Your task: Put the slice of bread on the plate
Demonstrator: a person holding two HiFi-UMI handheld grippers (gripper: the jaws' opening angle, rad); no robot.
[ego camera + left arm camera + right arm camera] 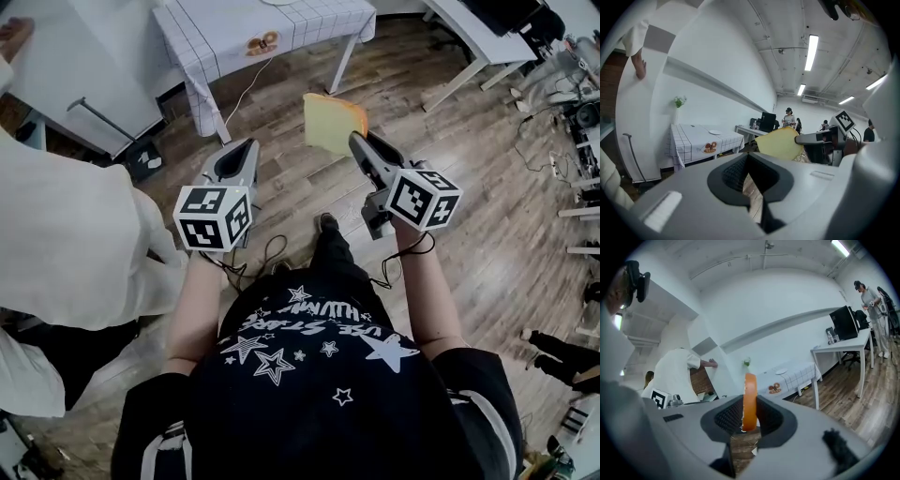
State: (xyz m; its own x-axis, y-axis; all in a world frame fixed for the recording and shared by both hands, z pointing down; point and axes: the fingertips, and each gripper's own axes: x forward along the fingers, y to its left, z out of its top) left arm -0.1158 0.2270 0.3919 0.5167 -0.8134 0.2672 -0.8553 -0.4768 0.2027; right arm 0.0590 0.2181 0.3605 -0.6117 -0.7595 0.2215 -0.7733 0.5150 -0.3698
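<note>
A slice of bread [332, 122] with an orange crust stands on edge in the air over the wooden floor, and my right gripper [356, 142] is shut on its near edge. In the right gripper view the bread [749, 399] sits upright between the pads. My left gripper [234, 157] hovers to the left of it at about the same height, open with nothing between its fingers. The left gripper view shows the bread [780, 144] held to its right. A white plate [781, 371] lies on the far table with the checked cloth [281, 23].
A person in white [66, 234] stands close on the left by a white wall unit. White desks [473, 37] with a monitor are at the far right, where other people stand. Cables trail over the wooden floor [469, 159].
</note>
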